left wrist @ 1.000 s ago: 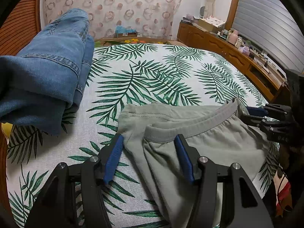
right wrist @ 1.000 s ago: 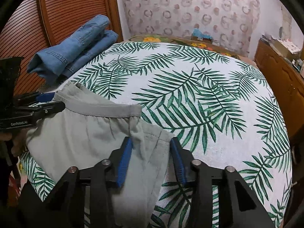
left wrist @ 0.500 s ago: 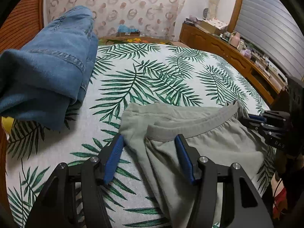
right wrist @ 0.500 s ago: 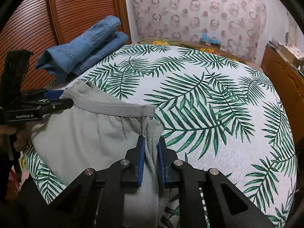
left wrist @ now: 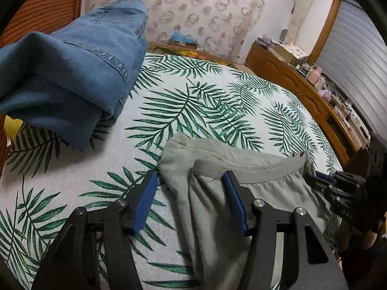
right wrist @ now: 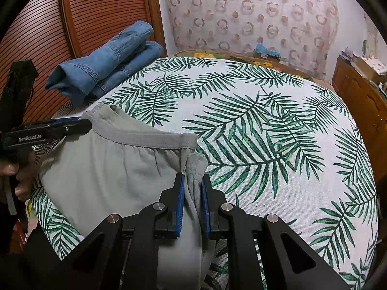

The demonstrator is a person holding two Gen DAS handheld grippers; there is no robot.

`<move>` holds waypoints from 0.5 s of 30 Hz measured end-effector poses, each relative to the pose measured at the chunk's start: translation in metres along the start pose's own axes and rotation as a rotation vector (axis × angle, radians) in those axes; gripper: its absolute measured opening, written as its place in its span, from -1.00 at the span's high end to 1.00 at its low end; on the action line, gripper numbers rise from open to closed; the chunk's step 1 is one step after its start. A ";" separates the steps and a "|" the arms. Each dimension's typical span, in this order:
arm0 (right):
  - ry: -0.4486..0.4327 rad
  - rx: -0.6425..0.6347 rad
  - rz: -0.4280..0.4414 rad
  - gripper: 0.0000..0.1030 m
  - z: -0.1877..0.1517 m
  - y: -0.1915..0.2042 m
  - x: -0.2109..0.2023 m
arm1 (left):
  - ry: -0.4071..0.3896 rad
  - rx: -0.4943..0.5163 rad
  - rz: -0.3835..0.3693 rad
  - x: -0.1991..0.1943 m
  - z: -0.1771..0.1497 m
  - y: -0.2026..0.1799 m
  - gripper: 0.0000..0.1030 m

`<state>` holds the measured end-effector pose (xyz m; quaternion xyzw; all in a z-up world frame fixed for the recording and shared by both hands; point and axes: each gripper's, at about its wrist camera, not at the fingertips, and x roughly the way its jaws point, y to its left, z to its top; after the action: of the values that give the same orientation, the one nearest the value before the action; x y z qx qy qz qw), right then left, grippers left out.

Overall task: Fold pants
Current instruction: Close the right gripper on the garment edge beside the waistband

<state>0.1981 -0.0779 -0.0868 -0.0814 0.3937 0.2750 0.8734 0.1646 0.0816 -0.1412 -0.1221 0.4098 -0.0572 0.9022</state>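
— Lying across the near edge of the bed with the white, green palm-leaf sheet (right wrist: 266,125), those pale grey-green soft cloth pants with the grey elastic waistband (right wrist: 101,169) are bunched at both ends, aren't they?

— Yes. The right gripper (right wrist: 192,193) has its blue-padded jaws pinching a gathered bit of the pants just below the waistband's end; they have just been closing, and the cloth is squeezed between them.

— And the left gripper (left wrist: 191,203)?

— Its jaws stand spread, about halfway. One blue pad sits over the sheet just beside the pants' corner, the other over the grey cloth below the waistband. The fabric lies between them, but the pads aren't pressing it.

— What's that blue heap?

— A folded pair of blue denim jeans (right wrist: 104,65), well apart from the pants, at the far left of the bed by the slatted reddish-brown wooden door (right wrist: 96,12). A wooden sideboard (left wrist: 302,82) with clutter runs along the right.
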 end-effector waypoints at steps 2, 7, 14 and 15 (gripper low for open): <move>0.000 0.001 0.001 0.74 0.000 0.000 0.000 | 0.003 0.006 0.000 0.002 0.001 -0.001 -0.09; 0.000 0.002 0.003 0.74 0.000 0.000 0.000 | 0.013 0.020 -0.017 0.005 0.003 -0.004 0.15; 0.000 0.006 0.006 0.74 0.000 -0.001 -0.001 | 0.001 0.069 -0.049 0.001 0.001 -0.012 0.63; 0.000 0.008 0.007 0.74 0.000 -0.001 -0.001 | -0.006 0.080 -0.052 -0.001 0.001 -0.014 0.66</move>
<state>0.1979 -0.0787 -0.0866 -0.0767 0.3950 0.2764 0.8727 0.1651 0.0681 -0.1361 -0.0969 0.4011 -0.0966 0.9057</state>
